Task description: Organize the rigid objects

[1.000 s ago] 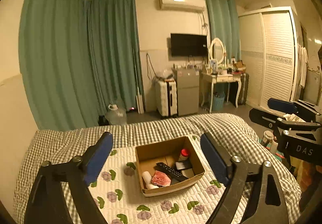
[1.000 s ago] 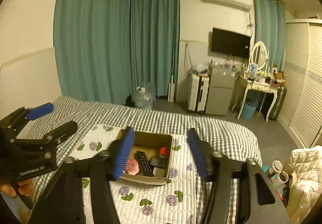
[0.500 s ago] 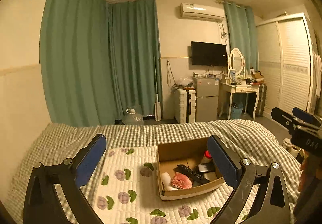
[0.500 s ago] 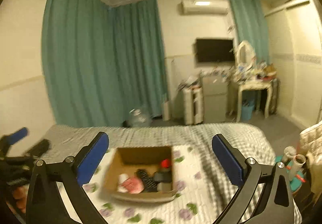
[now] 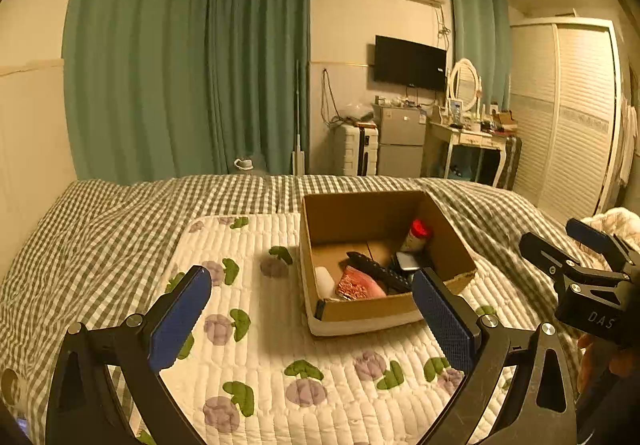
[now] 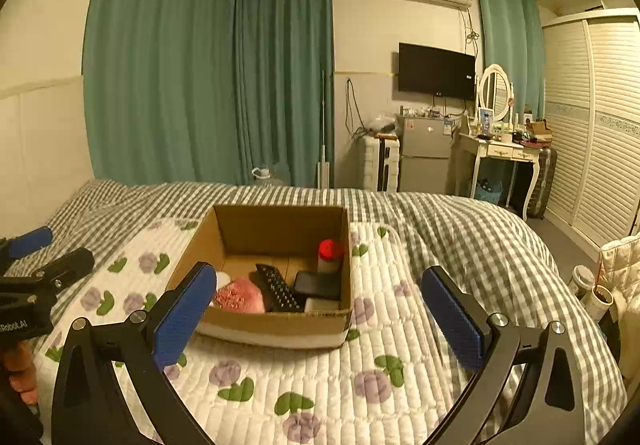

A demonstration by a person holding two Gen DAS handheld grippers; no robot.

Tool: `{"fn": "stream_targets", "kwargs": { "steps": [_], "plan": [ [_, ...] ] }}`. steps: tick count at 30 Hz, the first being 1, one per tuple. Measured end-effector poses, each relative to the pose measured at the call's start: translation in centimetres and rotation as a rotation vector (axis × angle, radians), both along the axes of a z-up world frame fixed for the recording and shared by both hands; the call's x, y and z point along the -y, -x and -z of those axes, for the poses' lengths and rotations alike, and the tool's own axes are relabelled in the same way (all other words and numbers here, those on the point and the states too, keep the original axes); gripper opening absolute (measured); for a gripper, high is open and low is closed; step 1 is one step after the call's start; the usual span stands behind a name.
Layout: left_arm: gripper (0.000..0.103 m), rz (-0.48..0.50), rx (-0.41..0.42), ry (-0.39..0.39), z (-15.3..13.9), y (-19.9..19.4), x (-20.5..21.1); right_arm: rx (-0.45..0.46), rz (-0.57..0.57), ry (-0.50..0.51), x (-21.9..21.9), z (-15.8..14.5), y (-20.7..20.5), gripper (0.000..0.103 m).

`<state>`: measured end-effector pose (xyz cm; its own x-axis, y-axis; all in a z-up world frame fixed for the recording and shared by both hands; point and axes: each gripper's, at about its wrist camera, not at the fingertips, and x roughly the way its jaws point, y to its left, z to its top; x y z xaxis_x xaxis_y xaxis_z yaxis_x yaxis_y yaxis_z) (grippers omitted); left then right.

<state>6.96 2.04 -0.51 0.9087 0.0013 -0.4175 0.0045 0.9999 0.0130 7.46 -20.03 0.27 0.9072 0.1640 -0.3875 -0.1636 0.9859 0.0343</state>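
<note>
An open cardboard box (image 5: 452, 245) (image 6: 280, 319) sits on a white floral quilt (image 5: 256, 329) (image 6: 400, 365) on the bed. Inside lie a black remote (image 5: 378, 271) (image 6: 276, 287), a pink item (image 5: 358, 283) (image 6: 240, 295), a red-capped bottle (image 5: 416, 233) (image 6: 330, 255), a dark flat case (image 6: 318, 283) and a white item (image 5: 324, 281). My left gripper (image 5: 312, 313) hovers open, low over the quilt just short of the box. My right gripper (image 6: 320, 319) is open too, its blue pads either side of the box's near wall. Nothing is held.
A grey checked bedspread (image 5: 100, 229) covers the bed. Beyond its far edge stand green curtains (image 5: 192, 65), a suitcase (image 5: 358, 149), a small fridge (image 5: 400, 141), a dressing table (image 5: 472, 141) and a wardrobe (image 5: 576, 117). Bottles (image 6: 592, 293) stand by the bed's right side.
Both grippers have opened wide and dropped lower toward the bed. The box now looks larger and closer in both views.
</note>
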Motion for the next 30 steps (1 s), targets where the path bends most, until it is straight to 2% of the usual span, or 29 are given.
{"fn": "stream_targets", "kwargs": {
  "steps": [5, 10, 30],
  "plan": [
    [0.103, 0.014, -0.003, 0.018, 0.27, 0.32, 0.08, -0.01, -0.038, -0.009, -0.5, 1.03, 0.16, 0.103],
    [0.103, 0.006, 0.007, -0.022, 0.38, 0.26, 0.63, 0.003, -0.051, -0.008, -0.52, 0.96, 0.55, 0.103],
    [0.103, -0.006, -0.007, -0.011, 0.55, -0.12, -0.01, 0.006, -0.029, -0.016, 0.14, 0.94, 0.53, 0.103]
  ]
}}
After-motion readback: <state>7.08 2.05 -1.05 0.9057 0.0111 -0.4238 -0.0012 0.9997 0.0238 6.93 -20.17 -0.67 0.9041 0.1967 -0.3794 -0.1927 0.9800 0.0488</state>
